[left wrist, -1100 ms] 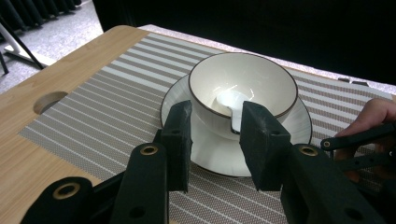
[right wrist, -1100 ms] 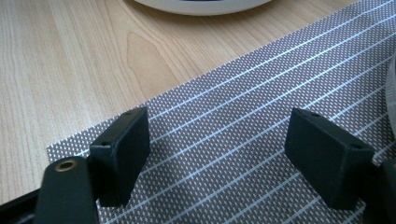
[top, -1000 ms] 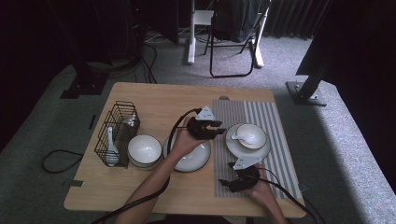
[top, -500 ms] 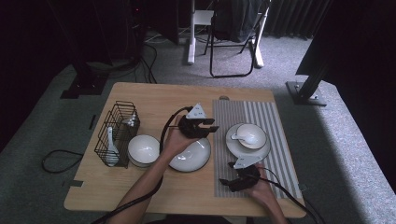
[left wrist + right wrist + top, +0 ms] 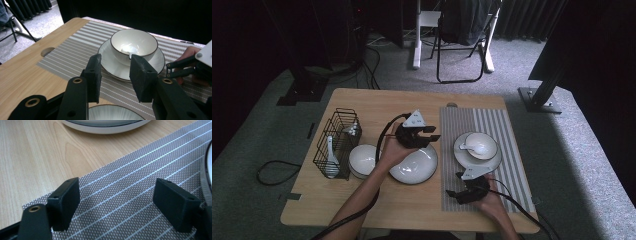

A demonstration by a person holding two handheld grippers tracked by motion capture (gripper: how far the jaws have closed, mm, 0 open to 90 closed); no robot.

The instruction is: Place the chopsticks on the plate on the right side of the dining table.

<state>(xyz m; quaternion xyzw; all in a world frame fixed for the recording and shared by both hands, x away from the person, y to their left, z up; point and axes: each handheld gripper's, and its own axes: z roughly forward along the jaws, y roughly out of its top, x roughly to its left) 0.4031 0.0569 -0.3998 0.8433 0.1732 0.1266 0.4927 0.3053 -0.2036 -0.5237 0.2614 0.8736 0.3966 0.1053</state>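
Two grippers are in my hands. Nearest to me, the right gripper [image 5: 453, 193] rests low over the near left corner of the striped placemat [image 5: 507, 125], its jaws wide apart with nothing but mat between them (the right gripper view shows bare weave there). Just beyond it, to the left, a wide white plate [image 5: 419, 170] lies on the wooden table [image 5: 377, 102], and my left gripper [image 5: 435, 133] hovers over the plate's far edge, pointing right toward the mat. Its jaws have just been opening and stand apart, empty. Past them, in the left gripper view, a dark-rimmed bowl [image 5: 134, 43] sits on a saucer [image 5: 157, 58] on the mat. At the far left, a white bowl [image 5: 362, 159] stands beside a black wire rack [image 5: 337, 145].
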